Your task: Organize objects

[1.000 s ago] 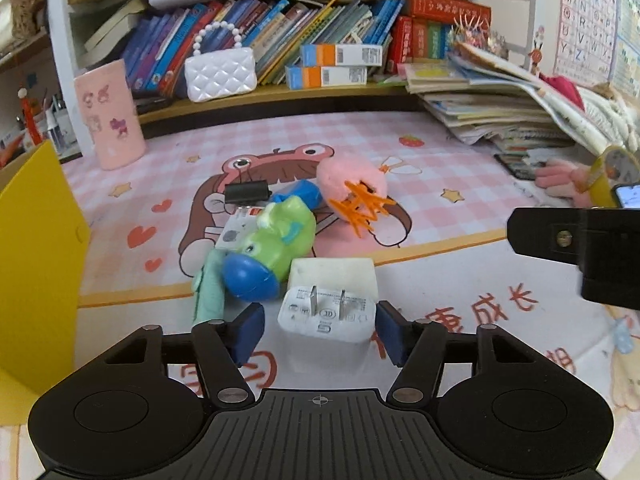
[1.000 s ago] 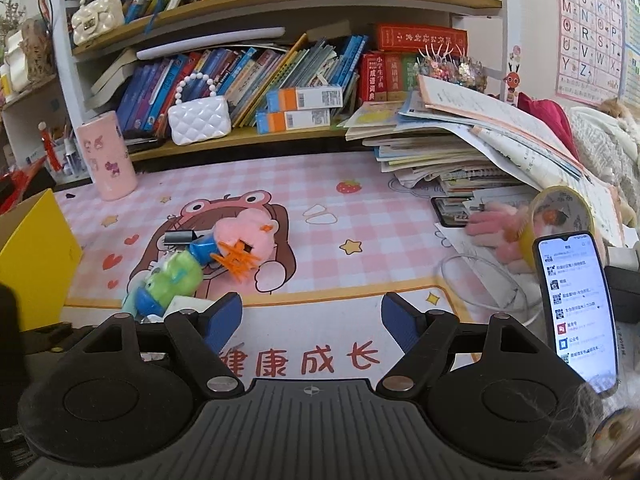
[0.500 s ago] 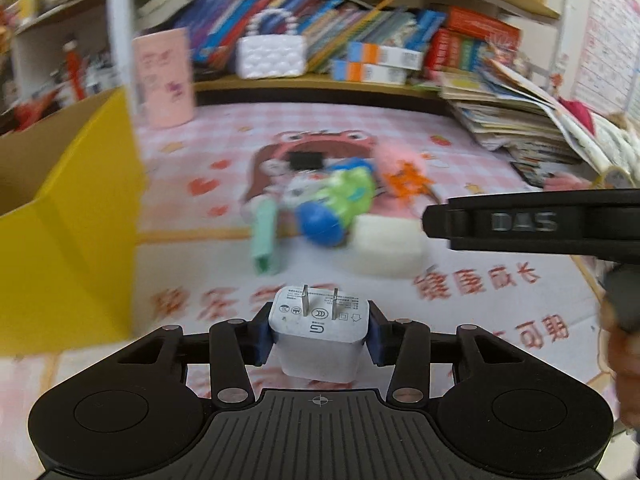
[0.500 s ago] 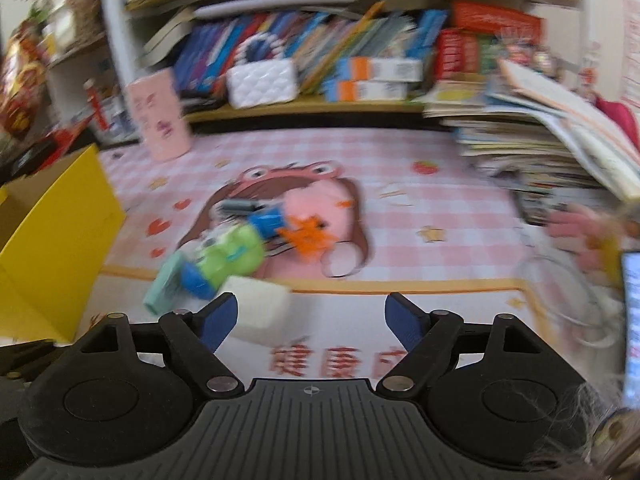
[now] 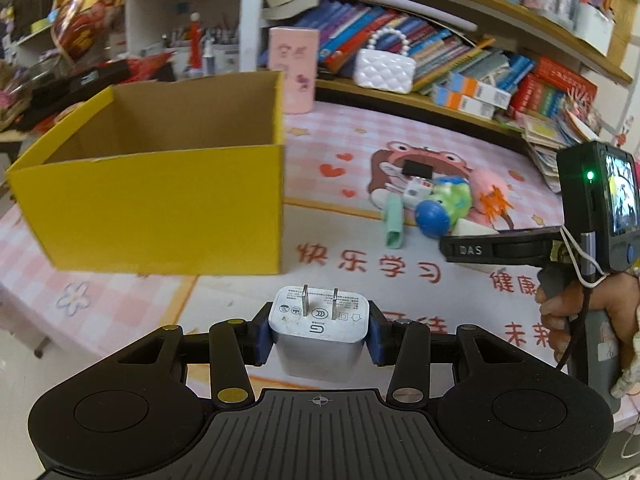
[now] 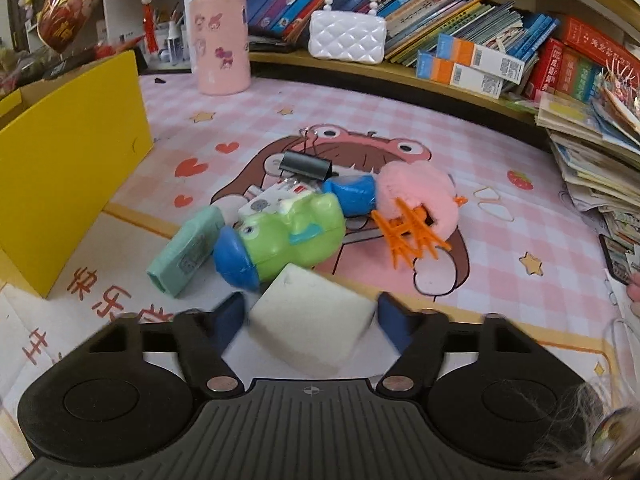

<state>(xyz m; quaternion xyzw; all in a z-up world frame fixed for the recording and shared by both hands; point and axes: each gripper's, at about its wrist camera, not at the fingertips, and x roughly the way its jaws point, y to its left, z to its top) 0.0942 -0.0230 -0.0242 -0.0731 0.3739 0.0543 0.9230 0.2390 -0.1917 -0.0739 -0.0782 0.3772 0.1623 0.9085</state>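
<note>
My left gripper [image 5: 318, 334] is shut on a white plug charger [image 5: 319, 322] and holds it above the mat, prongs up, in front of the open yellow box [image 5: 160, 184]. My right gripper [image 6: 310, 320] is open with a white foam block [image 6: 310, 320] lying between its fingers; whether they touch it I cannot tell. Just beyond lie a green and blue toy [image 6: 288, 236], a mint green tube [image 6: 188, 250], a pink plush with an orange clip [image 6: 416, 204] and a black binder clip [image 6: 306, 166]. The right gripper also shows in the left wrist view [image 5: 472, 248].
A pink cup [image 6: 220, 44] and a white quilted purse [image 6: 348, 36] stand at the back before shelves of books. A stack of papers [image 6: 600, 152] lies at the right. The yellow box [image 6: 68, 164] stands left of the toys.
My left gripper closed on the charger, lifted it and swung left toward the yellow box. My right gripper moved forward and down over the foam block.
</note>
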